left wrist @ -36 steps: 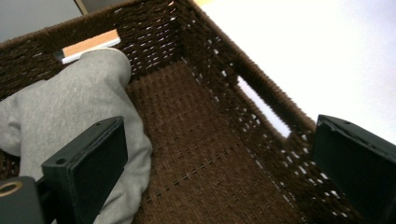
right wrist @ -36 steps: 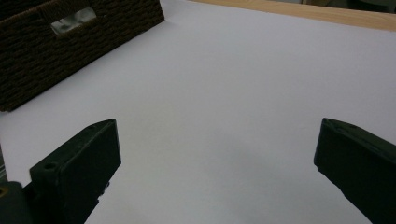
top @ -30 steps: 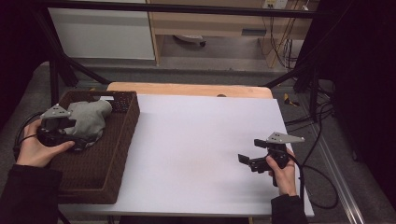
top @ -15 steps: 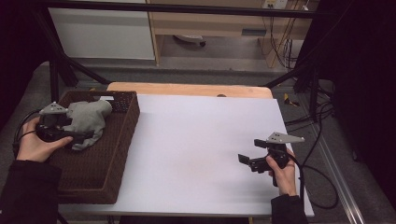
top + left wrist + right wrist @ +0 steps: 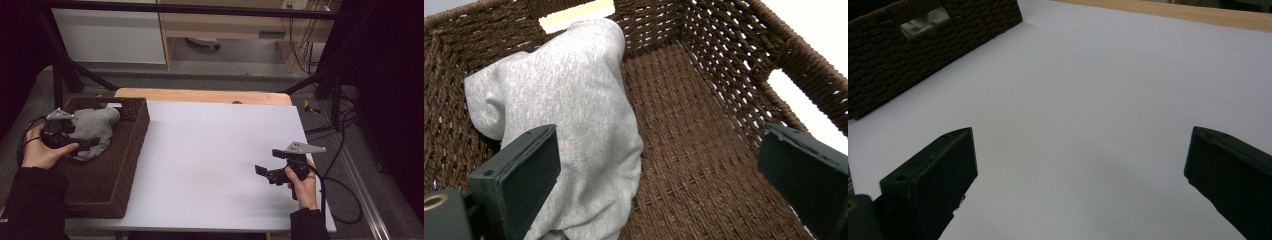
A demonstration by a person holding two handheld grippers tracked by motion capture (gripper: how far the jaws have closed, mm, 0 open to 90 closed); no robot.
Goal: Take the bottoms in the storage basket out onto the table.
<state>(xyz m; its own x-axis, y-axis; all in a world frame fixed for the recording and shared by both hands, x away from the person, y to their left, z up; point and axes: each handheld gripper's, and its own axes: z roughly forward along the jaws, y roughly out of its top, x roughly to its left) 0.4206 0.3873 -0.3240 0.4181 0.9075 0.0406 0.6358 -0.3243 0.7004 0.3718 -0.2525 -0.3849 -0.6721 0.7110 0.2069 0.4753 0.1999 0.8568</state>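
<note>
Because the grey cloth (image 5: 92, 131) lies bunched in the far half of the brown wicker basket (image 5: 131, 150), at about 9 o'clock on the white counter (image 5: 215, 160) in the high view, the left tongs (image 5: 90, 145) sit right over it, a sensible spot for working the cloth inside the basket. From up here I cannot tell whether their jaws touch the fabric. The right tongs (image 5: 261, 171) wait at 4 o'clock, well apart from the basket, probably parked out of the way.

Seen from the left gripper view, the left tongs (image 5: 659, 170) stand wide apart with nothing clamped; the cloth (image 5: 574, 120) rises toward 11 o'clock against the basket's back wall (image 5: 659, 20), and its lower edge is cut off behind the near jaw. A pale strip shows at the far rim, too partial to identify.

Seen from the right gripper view, the right tongs (image 5: 1083, 165) are also apart over bare counter (image 5: 1098, 90), and the basket (image 5: 913, 55) stands at 10 o'clock, its inside hidden.
</note>
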